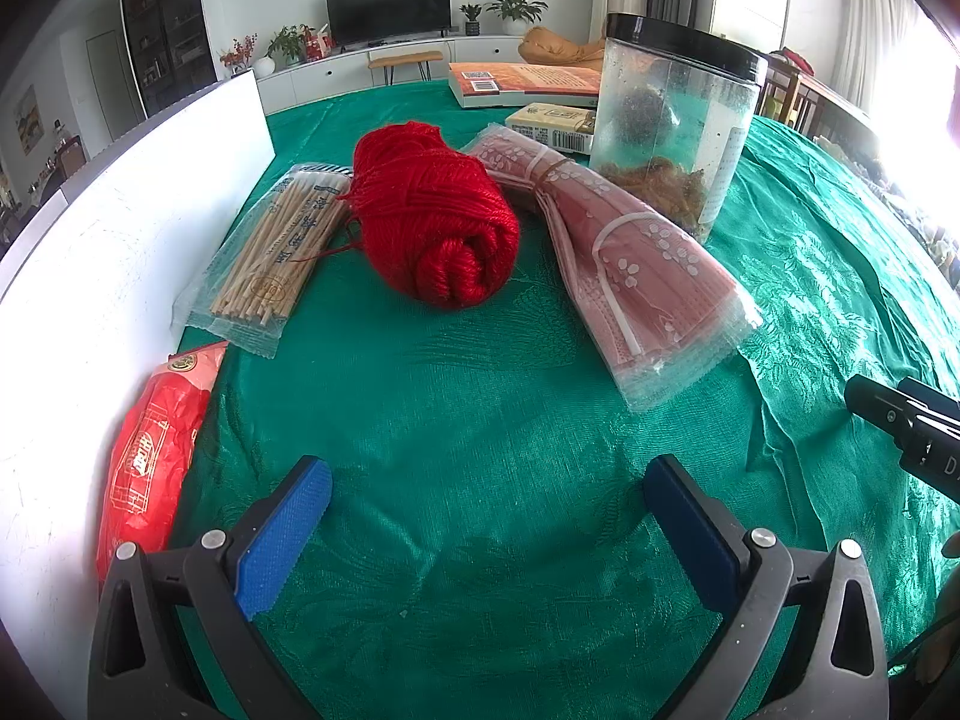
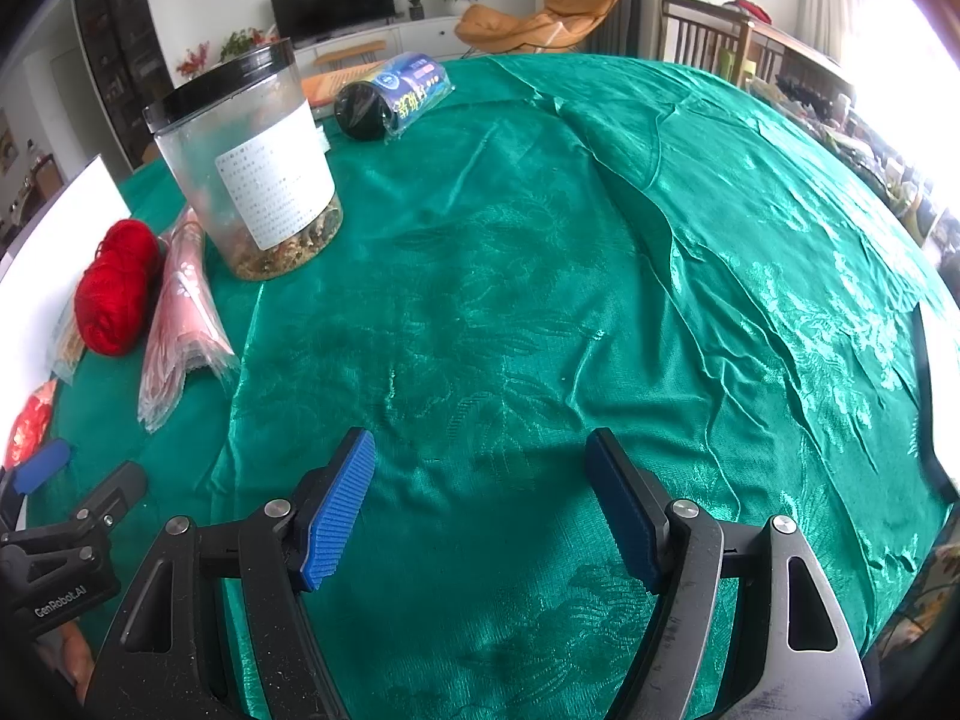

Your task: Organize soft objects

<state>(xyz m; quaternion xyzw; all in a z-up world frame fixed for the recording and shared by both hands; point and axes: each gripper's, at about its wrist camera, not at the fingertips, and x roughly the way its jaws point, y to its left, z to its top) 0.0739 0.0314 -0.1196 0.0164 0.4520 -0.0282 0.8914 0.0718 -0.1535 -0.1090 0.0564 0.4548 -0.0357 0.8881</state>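
A red yarn ball (image 1: 435, 213) lies on the green tablecloth (image 1: 480, 420), ahead of my left gripper (image 1: 486, 480), which is open and empty. Right of the yarn lies a bundle of pink face masks (image 1: 624, 258) in clear plastic. A red plastic bag (image 1: 150, 456) lies at the left by the white board (image 1: 108, 252). In the right wrist view the yarn (image 2: 114, 294) and the masks (image 2: 177, 330) are far to the left. My right gripper (image 2: 480, 456) is open and empty over bare cloth (image 2: 540, 276).
A pack of wooden sticks (image 1: 270, 252) lies left of the yarn. A clear jar with a black lid (image 1: 672, 120) stands behind the masks. A book (image 1: 522, 84) and a small box (image 1: 552, 126) lie farther back. A dark roll in blue wrap (image 2: 390, 96) lies behind the jar (image 2: 252, 162).
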